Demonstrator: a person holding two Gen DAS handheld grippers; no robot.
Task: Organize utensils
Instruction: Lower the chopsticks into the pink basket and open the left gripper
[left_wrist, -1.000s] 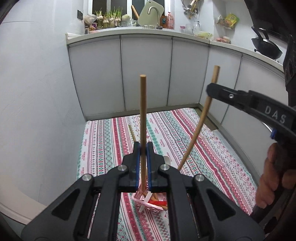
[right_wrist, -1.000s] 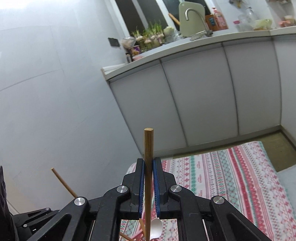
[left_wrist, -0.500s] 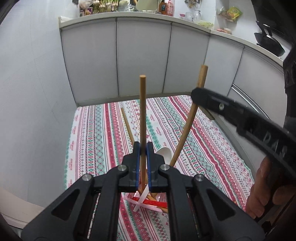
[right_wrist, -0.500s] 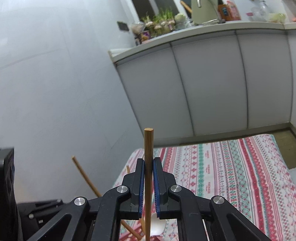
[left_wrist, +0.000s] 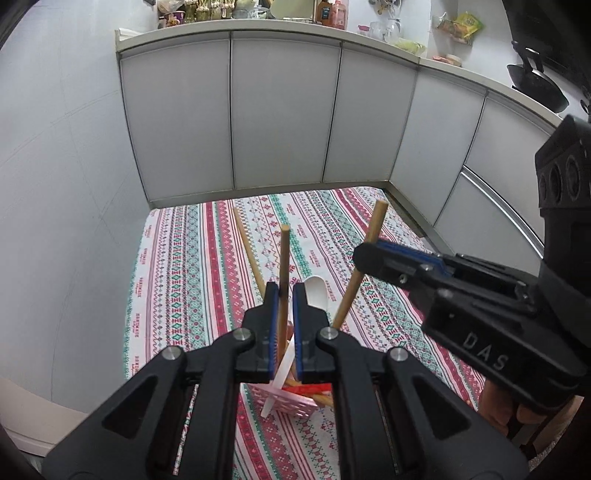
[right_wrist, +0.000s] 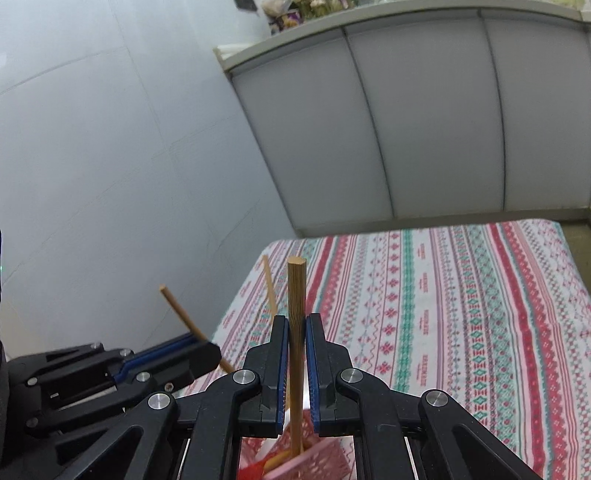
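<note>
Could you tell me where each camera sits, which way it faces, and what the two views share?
Left wrist: rides the left gripper, facing white cabinets over the striped patterned cloth; its jaws, parted, flank a wooden chopstick; right gripper and a hand show.
Right wrist: rides the right gripper, facing the wall corner; left gripper shows.
Shared: pink plastic basket, chopsticks, cloth.

Matt wooden chopstick (right_wrist: 296, 332); woven cloth (left_wrist: 184, 266)
</note>
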